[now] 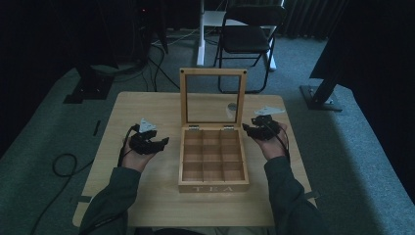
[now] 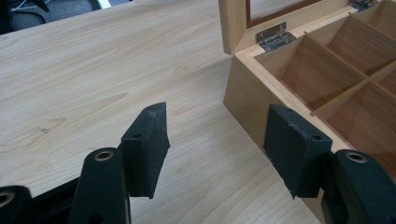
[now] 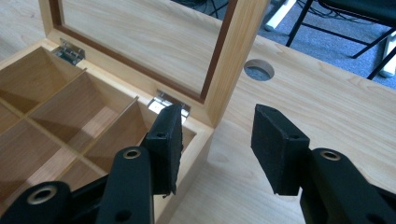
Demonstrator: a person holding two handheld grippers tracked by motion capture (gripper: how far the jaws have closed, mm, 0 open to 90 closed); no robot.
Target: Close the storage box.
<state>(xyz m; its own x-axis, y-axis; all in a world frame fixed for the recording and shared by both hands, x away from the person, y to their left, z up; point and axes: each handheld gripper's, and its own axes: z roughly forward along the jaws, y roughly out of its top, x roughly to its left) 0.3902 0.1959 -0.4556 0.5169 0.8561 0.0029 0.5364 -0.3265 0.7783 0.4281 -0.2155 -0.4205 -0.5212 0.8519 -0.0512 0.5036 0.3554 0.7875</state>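
**Here, an open tea box sits between two empty grippers**

Around the table [image 1: 147, 105] the room is dim: a black folding chair [image 1: 247, 36] stands on the carpet beyond the far edge, a white desk leg [image 1: 200, 34] rises beside it, dark stand bases sit at the left and right, and a black cable [image 1: 63, 164] loops on the floor by the table's left side. A round cable hole [image 3: 259, 69] is cut into the tabletop behind the box, just right of the lid. Nothing lies on the wood between either gripper and the box.

The wooden tea box [image 1: 214, 187] sits mid-table with "TEA" on its front wall. Its glass-paned lid [image 1: 212, 72] stands upright on two metal hinges [image 2: 272, 36] at the back. Thin wooden dividers split the inside into nine compartments, three by three; the ones the gripper views look into are bare wood, and in the high view none shows any contents.

The left gripper [image 1: 155, 143] hovers just left of the box, near its back left corner, jaws spread wide with only tabletop between them. The right gripper [image 1: 254, 128] is at the back right corner, beside the lid's edge; its jaws are parted too, one over the corner compartment, the other over bare table, gripping nothing.
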